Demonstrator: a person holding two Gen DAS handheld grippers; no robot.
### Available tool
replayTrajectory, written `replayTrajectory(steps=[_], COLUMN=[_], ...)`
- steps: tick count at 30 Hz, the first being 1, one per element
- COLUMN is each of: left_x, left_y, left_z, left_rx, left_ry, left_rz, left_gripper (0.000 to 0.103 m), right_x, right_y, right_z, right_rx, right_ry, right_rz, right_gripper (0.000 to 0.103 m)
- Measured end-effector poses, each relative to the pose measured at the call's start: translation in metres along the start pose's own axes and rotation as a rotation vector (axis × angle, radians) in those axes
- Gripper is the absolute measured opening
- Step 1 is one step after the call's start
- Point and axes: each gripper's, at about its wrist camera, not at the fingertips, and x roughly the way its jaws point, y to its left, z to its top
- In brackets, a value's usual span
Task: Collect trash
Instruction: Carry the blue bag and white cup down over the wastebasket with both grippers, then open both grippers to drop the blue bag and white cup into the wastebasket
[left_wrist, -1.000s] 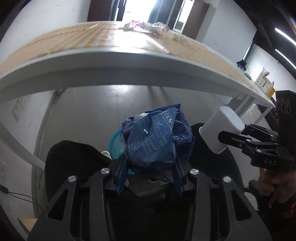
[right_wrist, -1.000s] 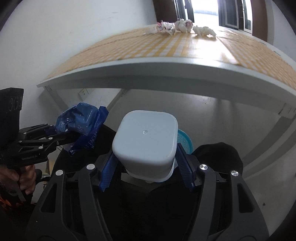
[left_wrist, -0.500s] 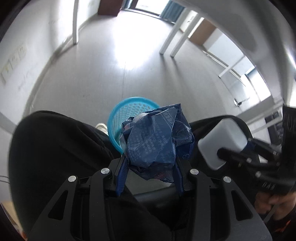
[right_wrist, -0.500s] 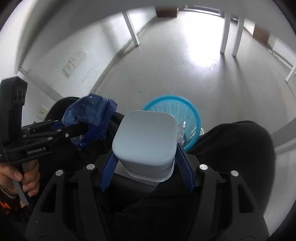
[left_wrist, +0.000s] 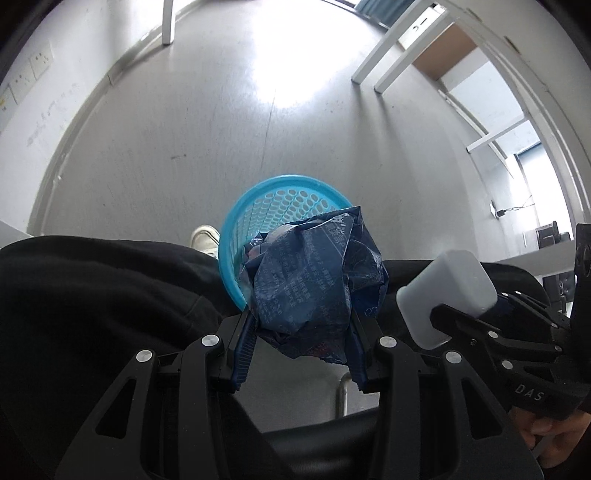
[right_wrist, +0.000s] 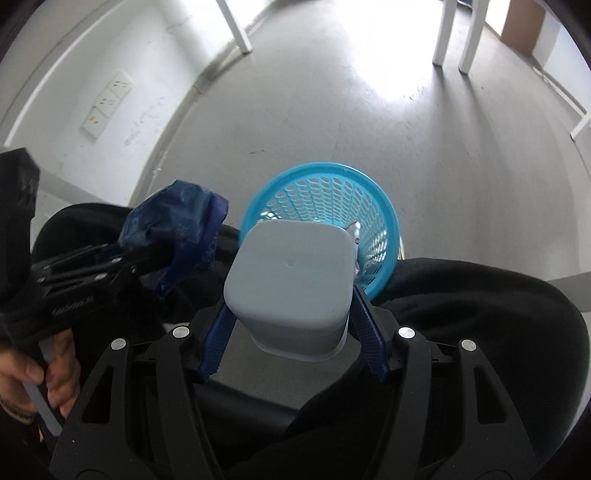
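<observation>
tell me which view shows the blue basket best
The right wrist view: the basket shows most of its rim and perforated inner wall, with only its near side hidden behind the white container. In the left wrist view, the blue bag covers much of its right side.

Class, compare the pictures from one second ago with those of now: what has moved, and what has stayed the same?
Both cameras have tipped down from the checked tabletop to the floor, and the blue basket now shows far more fully, below both loads. Nothing was taken or released: the left gripper still clamps the crumpled blue bag, the right gripper still clamps the white container.
</observation>
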Motion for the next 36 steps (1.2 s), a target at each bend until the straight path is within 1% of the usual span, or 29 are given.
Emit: replayTrajectory(steps=[3, 7, 13, 17, 21, 24, 25, 27, 28, 29, 33, 36], left_x=[0.016, 0.036, 0.068, 0.085, 0.104, 0.115, 0.119, 0.124, 0.124, 0.125, 0.115, 0.107], left_y=[0.005, 0.011, 0.014, 0.016, 0.02, 0.019, 0.02, 0.023, 0.024, 0.026, 0.035, 0.039], left_z=[0.009, 0.021, 0.035, 0.041, 0.047, 0.051, 0.052, 0.053, 0.054, 0.056, 0.059, 0.057], left_rx=[-0.03, -0.08, -0.137, -0.139, -0.161, -0.17, -0.17, -0.174, -0.18, -0.185, -0.222, -0.24], left_ry=[0.035, 0.065, 0.125, 0.159, 0.211, 0.233, 0.239, 0.252, 0.246, 0.232, 0.183, 0.169], left_rz=[0.005, -0.022, -0.027, -0.006, 0.007, 0.023, 0.028, 0.032, 0.022, 0.023, 0.024, 0.02], left_gripper=[0.041, 0.041, 0.041, 0.041, 0.041, 0.041, 0.042, 0.052, 0.06, 0.063, 0.065, 0.065], right_x=[0.017, 0.049, 0.09, 0.118, 0.142, 0.151, 0.153, 0.155, 0.155, 0.157, 0.157, 0.154], right_y=[-0.008, -0.026, -0.04, -0.042, -0.047, -0.051, -0.053, -0.058, -0.06, -0.062, -0.067, -0.069], right_z=[0.012, 0.029, 0.046, 0.055, 0.06, 0.062, 0.062, 0.064, 0.064, 0.065, 0.067, 0.067], right_rx=[0.026, 0.099, 0.138, 0.159, 0.191, 0.217, 0.227, 0.251, 0.259, 0.266, 0.292, 0.299], right_ry=[0.024, 0.085, 0.158, 0.221, 0.266, 0.284, 0.287, 0.285, 0.281, 0.272, 0.252, 0.247], right_rz=[-0.012, 0.0, 0.008, 0.025, 0.004, 0.003, 0.005, 0.016, 0.015, 0.013, 0.025, 0.02], right_gripper=[0.058, 0.058, 0.058, 0.058, 0.058, 0.059, 0.059, 0.061, 0.064, 0.072, 0.078, 0.078])
